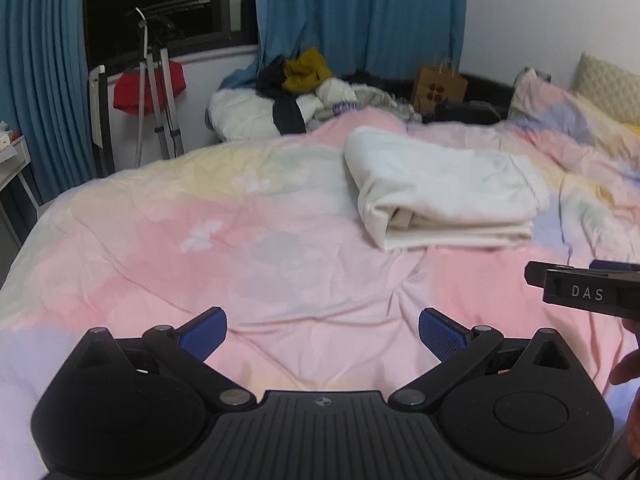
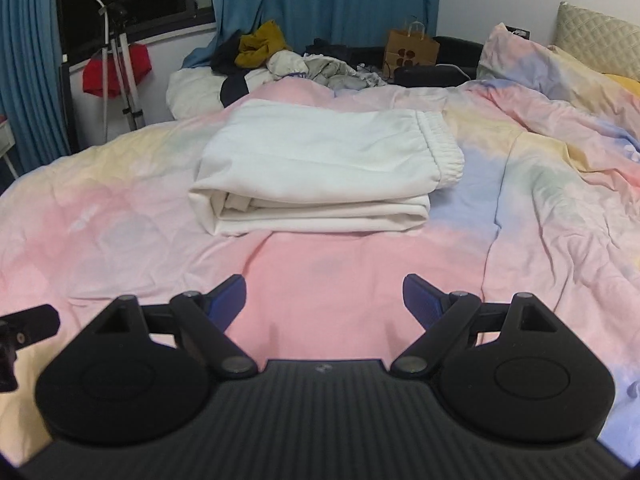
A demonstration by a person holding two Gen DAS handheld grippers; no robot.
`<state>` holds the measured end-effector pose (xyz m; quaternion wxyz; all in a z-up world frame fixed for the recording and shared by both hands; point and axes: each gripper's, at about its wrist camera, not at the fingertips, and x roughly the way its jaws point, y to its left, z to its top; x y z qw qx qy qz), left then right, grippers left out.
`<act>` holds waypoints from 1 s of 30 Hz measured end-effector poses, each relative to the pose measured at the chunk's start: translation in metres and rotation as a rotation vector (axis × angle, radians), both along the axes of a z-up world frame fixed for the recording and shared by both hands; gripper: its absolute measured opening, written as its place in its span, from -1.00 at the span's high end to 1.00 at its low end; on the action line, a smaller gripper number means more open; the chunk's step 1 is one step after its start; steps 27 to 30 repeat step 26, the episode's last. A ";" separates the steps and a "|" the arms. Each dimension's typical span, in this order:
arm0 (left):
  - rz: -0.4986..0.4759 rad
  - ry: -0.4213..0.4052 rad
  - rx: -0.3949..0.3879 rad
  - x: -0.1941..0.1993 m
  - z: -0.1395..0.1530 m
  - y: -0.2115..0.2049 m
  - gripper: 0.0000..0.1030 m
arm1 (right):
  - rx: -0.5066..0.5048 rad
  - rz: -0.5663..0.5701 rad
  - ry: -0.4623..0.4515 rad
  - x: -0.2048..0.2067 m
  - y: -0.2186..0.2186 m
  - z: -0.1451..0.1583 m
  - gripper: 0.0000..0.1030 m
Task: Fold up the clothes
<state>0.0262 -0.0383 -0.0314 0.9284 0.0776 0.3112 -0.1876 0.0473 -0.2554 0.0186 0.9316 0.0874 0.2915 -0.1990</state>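
1. White cotton-like trousers (image 2: 320,168) are seen folded into a flat, layered stack on the bed (image 2: 360,280), elastic waistband (image 2: 440,148) turned to the right side of the stack.
2. The stack is located mid-bed, ahead of both tools and apart from them; in the left wrist view it is offset toward the right (image 1: 440,188).
3. Left hand-held gripper (image 1: 322,332): jaws are spread wide, nothing is held between the blue pads, and only quilt is seen beneath.
4. Right hand-held gripper (image 2: 324,300): jaws are likewise spread and empty, aimed at the near edge of the stack but not touching it. Its side is visible at the right margin of the left wrist view.
5. Step in hand (judged): folding of this garment appears finished or nearly so, with both tools released and held clear.
6. Next move (judged): either the stack would be squared or shifted aside, which calls for a low, two-sided grip under all layers so that they do not slip, or a fresh item would be fetched from the unfolded pile (image 2: 288,64) at the far edge of the bed.
7. Containers: a brown paper bag (image 2: 410,50) with handles is noted standing behind the bed; its contents cannot be seen.
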 end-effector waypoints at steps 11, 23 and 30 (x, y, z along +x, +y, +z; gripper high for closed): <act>0.002 -0.202 -0.090 -0.024 0.030 0.006 -1.00 | -0.021 -0.053 -0.187 -0.025 -0.007 0.023 -0.68; -0.006 -0.238 -0.105 -0.032 0.039 0.009 -1.00 | -0.047 -0.044 -0.235 -0.030 -0.006 0.028 -0.68; -0.004 -0.233 -0.105 -0.032 0.039 0.009 -1.00 | -0.046 -0.043 -0.233 -0.030 -0.006 0.028 -0.68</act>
